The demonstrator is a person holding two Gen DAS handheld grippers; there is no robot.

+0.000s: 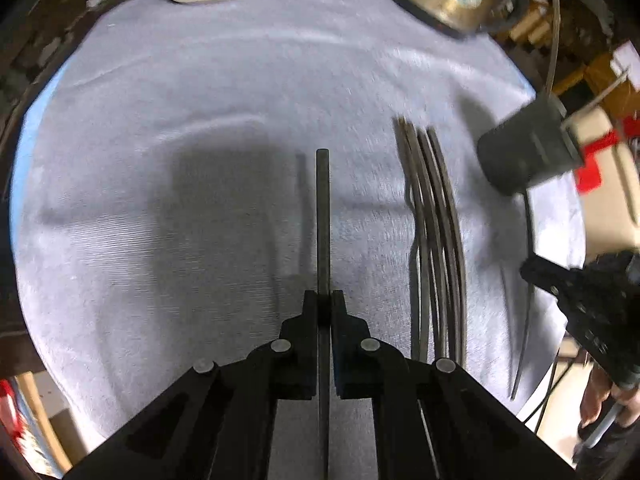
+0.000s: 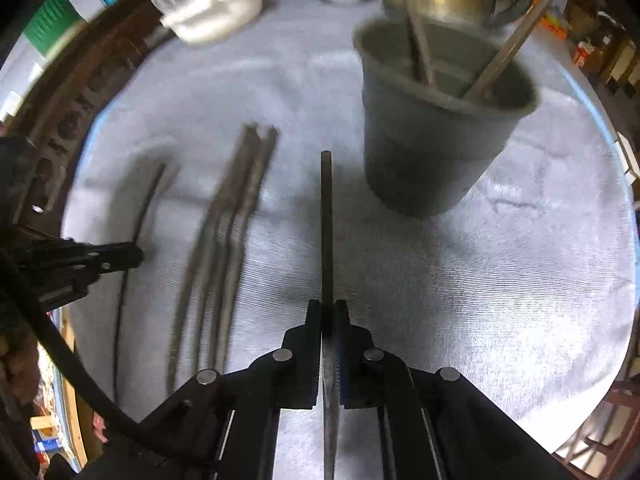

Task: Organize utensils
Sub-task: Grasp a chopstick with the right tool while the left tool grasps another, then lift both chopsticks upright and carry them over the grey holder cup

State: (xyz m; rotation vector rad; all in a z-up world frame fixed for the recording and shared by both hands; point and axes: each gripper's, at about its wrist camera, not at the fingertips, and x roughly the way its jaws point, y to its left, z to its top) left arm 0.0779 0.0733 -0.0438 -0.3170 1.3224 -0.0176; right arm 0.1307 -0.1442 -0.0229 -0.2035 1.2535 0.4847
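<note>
Chopsticks everywhere: left gripper (image 1: pixel 324 300) pinches one dark stick (image 1: pixel 322 216), right gripper (image 2: pixel 328 308) clamps another (image 2: pixel 327 224). Loose bundle (image 2: pixel 224 248) lies between both grippers; grey holder (image 2: pixel 436 136) stands just ahead-right of the right one.

Two dark slim utensils (image 1: pixel 322 216) (image 2: pixel 326 224) are pinched handle-first, one per gripper – each sticks straight out above the cloth. Three more (image 2: pixel 224 240) lie side by side (blurred), left of the grey holder cup (image 2: pixel 436 140), which stands with two utensils inside
</note>
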